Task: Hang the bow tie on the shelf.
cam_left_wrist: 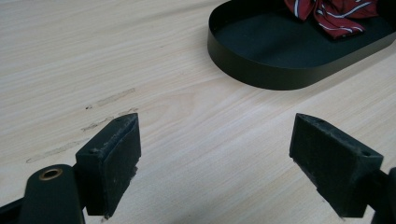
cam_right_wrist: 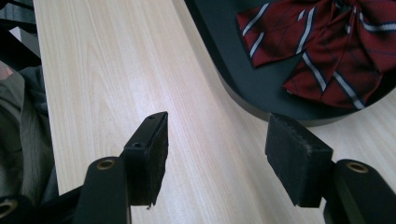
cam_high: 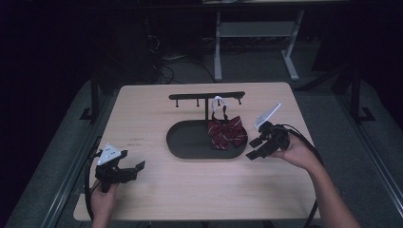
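Inside black tray [cam_high: 190,142], striped bow tie [cam_high: 226,132]

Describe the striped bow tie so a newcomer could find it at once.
Start at the wooden table and find the black oval tray at its middle, under a black rack with pegs. The bow tie lies at the tray's right end, nearest the right gripper. It is the one dark red cloth piece with white stripes.

striped red bow tie [cam_high: 226,131] hangs into black tray [cam_high: 190,142].
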`<state>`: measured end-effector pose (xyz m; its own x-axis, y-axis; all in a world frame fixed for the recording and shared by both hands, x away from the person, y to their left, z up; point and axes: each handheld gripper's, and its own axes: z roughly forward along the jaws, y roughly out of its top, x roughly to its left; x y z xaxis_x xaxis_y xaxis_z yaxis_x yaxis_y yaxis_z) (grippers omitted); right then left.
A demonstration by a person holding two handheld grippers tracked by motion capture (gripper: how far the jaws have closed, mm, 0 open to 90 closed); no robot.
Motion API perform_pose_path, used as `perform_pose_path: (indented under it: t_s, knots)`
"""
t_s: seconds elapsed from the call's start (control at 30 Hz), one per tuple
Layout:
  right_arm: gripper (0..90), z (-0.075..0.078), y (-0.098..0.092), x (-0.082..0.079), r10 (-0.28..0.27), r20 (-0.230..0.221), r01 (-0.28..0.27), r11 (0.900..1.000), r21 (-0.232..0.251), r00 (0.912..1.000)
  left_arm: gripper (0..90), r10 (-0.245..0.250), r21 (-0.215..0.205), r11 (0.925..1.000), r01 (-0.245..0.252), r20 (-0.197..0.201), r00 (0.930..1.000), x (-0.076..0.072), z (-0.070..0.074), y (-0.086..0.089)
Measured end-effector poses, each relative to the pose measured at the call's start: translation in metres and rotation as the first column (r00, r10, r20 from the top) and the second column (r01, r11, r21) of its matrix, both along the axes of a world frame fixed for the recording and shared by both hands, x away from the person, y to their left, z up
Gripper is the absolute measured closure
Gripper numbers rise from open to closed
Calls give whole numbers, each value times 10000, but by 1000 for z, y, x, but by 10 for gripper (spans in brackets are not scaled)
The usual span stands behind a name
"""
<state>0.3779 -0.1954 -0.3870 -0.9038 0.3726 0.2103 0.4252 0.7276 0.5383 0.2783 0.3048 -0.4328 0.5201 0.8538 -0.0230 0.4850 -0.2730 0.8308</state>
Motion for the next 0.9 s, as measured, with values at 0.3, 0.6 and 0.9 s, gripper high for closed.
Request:
perform_pose_path:
  t_s: [0.3, 0.6, 0.9]
  knots:
    - [387, -7, -7, -10, -64, -128, 64, 10000, -12, 9999, 163, -2, 25, 10000, 2, -15, 10000, 0, 0, 0]
    - [387, -15, -12, -19, -84, -157, 86, 9999, 100, 9998, 163, -14, 37, 10000, 14, -26, 10000, 0, 0, 0]
    - [386, -23, -16, -32, -238, -184, 242, 9994, 244, 9995, 163, -6, -3, 10000, 6, 10, 10000, 0, 0, 0]
